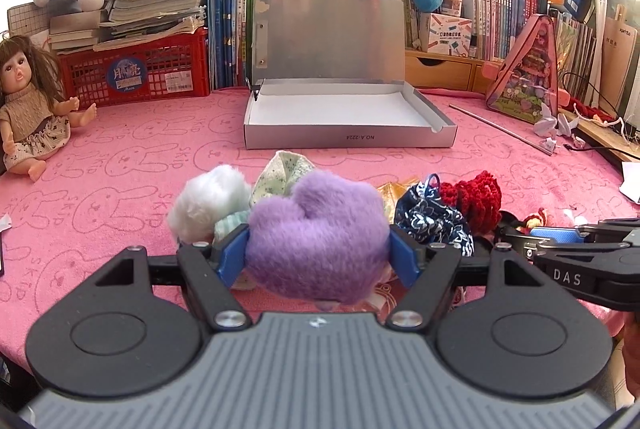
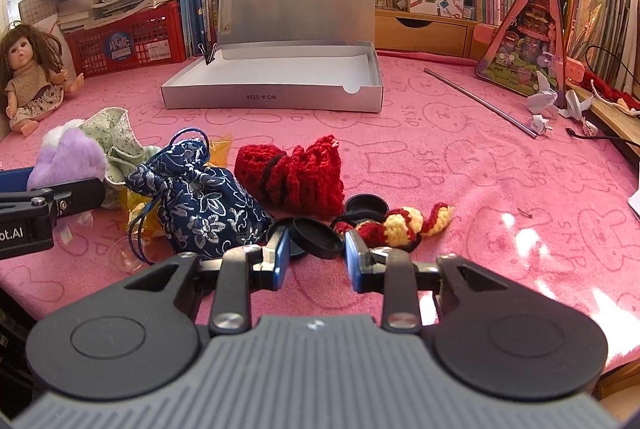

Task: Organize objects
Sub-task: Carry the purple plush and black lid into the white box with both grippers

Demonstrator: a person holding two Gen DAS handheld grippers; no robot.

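Purple plush heart (image 1: 316, 233): clamped between the blue pads of your left tool (image 1: 318, 253), raised at the front of the pink bench (image 1: 120, 165). White pompom (image 1: 208, 201) and green floral cloth (image 1: 280, 173): just behind it. Your right tool (image 2: 316, 257): jaws parted, holding nothing, with a black round lid (image 2: 316, 235) lying between its tips. Navy floral pouch (image 2: 200, 197), red crochet bag (image 2: 296, 173), red-and-yellow crochet piece (image 2: 400, 223): clustered near that tool. Open silver box (image 2: 272, 95): farther back, centre bench.
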